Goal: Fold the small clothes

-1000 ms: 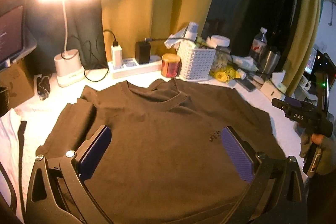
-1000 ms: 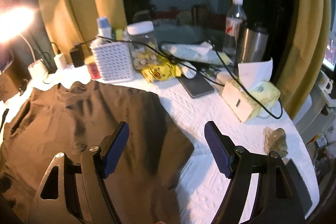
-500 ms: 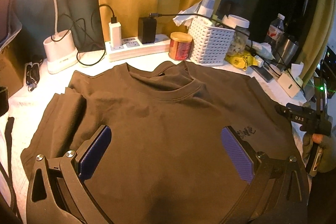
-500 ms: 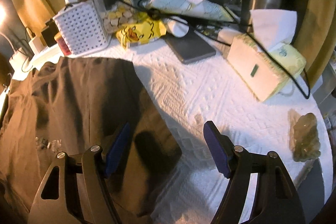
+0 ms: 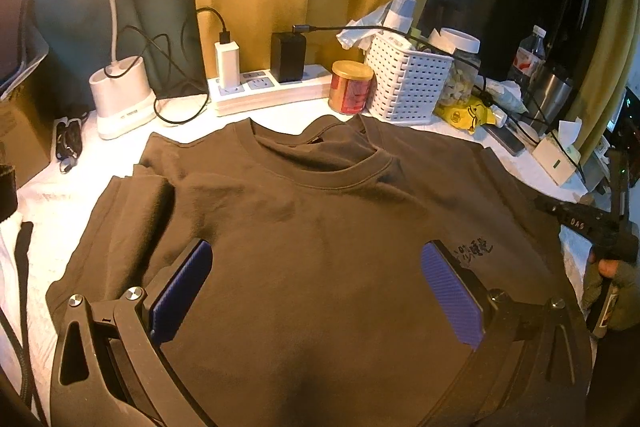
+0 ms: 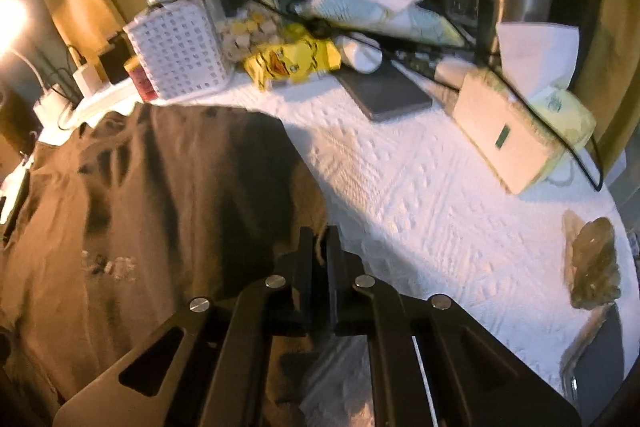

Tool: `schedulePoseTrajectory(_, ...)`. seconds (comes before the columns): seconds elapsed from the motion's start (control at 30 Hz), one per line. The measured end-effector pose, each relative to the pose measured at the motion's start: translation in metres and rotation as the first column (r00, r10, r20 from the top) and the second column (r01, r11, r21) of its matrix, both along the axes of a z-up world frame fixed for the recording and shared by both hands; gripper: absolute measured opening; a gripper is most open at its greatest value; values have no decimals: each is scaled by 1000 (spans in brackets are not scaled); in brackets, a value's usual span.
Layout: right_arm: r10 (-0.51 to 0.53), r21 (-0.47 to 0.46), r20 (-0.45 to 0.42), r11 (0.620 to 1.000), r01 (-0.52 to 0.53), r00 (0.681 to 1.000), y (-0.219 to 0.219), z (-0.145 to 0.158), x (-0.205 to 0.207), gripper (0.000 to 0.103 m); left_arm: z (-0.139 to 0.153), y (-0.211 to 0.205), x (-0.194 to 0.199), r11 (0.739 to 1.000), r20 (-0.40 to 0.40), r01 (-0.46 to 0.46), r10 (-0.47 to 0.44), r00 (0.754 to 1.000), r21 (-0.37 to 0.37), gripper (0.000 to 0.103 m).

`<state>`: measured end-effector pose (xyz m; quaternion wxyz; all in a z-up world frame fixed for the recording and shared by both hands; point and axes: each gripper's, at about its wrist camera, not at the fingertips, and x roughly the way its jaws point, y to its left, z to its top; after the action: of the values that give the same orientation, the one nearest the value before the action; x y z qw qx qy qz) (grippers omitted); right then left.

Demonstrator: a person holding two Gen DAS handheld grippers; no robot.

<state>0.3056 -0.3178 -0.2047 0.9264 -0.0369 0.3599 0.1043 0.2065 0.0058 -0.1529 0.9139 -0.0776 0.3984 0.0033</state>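
Left tongs (image 5: pixel 316 291) gape over the dark brown cotton T-shirt (image 5: pixel 320 227); only the right view shows right tongs (image 6: pixel 319 247) pinching its sleeve edge.

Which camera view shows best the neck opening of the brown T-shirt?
The left wrist view. There the collar of the brown T-shirt lies whole, near the middle of the picture, under lamp light. The right wrist view shows only the shirt's sleeve side, dark and blurred; its neck opening is not clear there.
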Motion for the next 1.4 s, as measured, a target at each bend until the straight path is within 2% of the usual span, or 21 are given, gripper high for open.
schedulePoseTrajectory(0.23,81,-7,117,997,-81,990,23,39,-31,6,7,11,-17,1000,33,-9,10,999,-25,102)
schedulePoseTrajectory(0.37,143,-30,137,990,-140,980,50,42,-44,6,11,18,-27,999,56,-13,15,998,-43,102)
schedulePoseTrajectory(0.57,210,-55,89,977,-206,974,93,26,-52,6,9,35,-45,998,67,-34,38,997,-52,102)
schedulePoseTrajectory(0.77,259,-84,-8,962,-259,966,130,-16,-61,6,2,55,-59,996,58,-57,61,996,-68,102)
schedulePoseTrajectory(0.93,282,-56,-103,956,-289,954,142,-40,-62,6,-3,65,-67,994,58,-67,72,996,-85,102)
schedulePoseTrajectory(1.03,285,-43,-117,955,-292,951,145,-44,-68,7,-3,69,-71,993,62,-68,74,995,-93,102)
schedulePoseTrajectory(1.07,289,-42,-122,954,-296,949,145,-44,-70,11,-2,70,-72,993,63,-68,74,995,-95,102)
schedulePoseTrajectory(1.2,277,-42,-92,959,-282,957,136,-36,-82,42,-1,72,-78,993,70,-69,76,995,-101,102)
schedulePoseTrajectory(1.33,218,-38,-24,975,-218,976,112,-20,-90,44,-1,72,-84,992,72,-73,80,994,-100,102)
schedulePoseTrajectory(1.4,182,-36,-22,982,-183,983,100,-19,-87,44,-1,71,-86,992,70,-73,81,994,-99,102)
